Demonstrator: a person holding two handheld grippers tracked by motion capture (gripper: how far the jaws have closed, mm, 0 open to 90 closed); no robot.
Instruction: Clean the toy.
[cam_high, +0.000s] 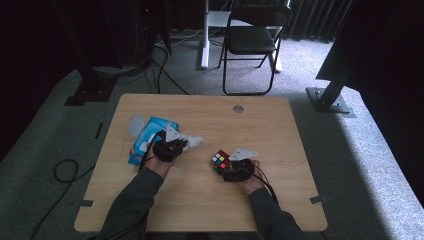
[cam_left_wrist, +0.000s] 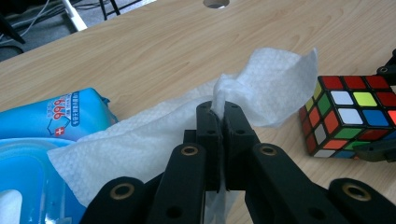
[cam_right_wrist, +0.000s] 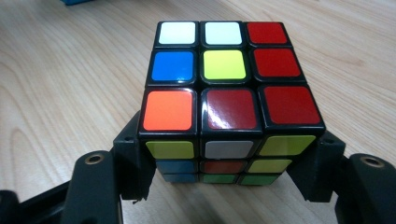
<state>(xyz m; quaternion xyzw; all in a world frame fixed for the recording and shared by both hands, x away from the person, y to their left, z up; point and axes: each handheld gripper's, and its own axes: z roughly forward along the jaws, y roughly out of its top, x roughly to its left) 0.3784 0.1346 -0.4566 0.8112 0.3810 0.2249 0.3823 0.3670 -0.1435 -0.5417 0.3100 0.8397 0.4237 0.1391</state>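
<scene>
A scrambled colour cube (cam_high: 219, 160) sits mid-table, and my right gripper (cam_high: 226, 169) is shut on it. In the right gripper view the two jaws press the cube (cam_right_wrist: 231, 100) from either side. My left gripper (cam_high: 184, 144) is shut on a white wet wipe (cam_high: 192, 142). The wipe (cam_left_wrist: 224, 116) is pinched between the closed jaws and trails back to the blue wipes pack (cam_left_wrist: 56, 114). That pack (cam_high: 147, 137) lies at the table's left with its lid open. The cube (cam_left_wrist: 350, 114) also appears at the right of the left gripper view.
The wooden table (cam_high: 280, 130) has a round cable hole (cam_high: 238, 108) near its far edge. A black folding chair (cam_high: 252, 42) stands on the carpet beyond. A metal post foot (cam_high: 330, 100) sits at the far right, and cables (cam_high: 65, 170) lie on the floor at left.
</scene>
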